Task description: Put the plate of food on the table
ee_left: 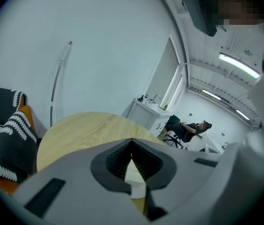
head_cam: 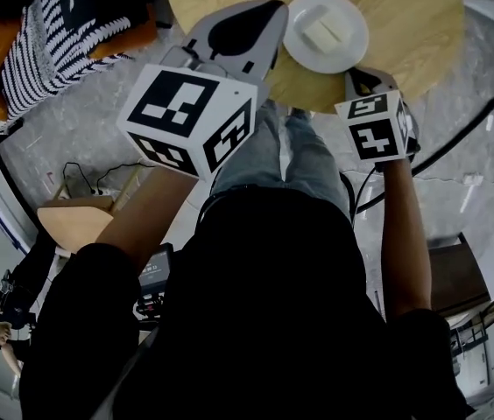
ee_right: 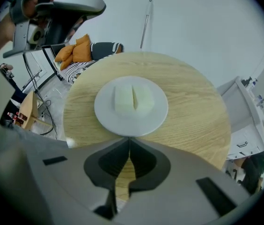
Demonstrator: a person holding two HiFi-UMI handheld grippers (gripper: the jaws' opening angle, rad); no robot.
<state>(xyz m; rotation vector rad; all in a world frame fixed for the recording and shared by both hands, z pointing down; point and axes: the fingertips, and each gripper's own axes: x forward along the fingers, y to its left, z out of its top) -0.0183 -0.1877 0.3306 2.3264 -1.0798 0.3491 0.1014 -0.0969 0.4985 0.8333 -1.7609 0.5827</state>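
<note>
Container: one white plate stands flat on the round wooden table, close to the edge nearest the person and clear of the far edge. Contents: two pale blocks of food, side by side and touching along a straight seam, in the middle of the plate. The rim around them is bare.

Right gripper: jaws together, tips meeting right at the plate's near rim, over the near edge of the table. Whether the tips pinch the rim cannot be told.

Left gripper: jaws together at the tips, held above the table just left of the plate and not touching it. A pale patch shows in the slit behind the tips; what it is cannot be told.

Beyond the left edge of the table lie a black-and-white striped cushion and an orange cushion.
</note>
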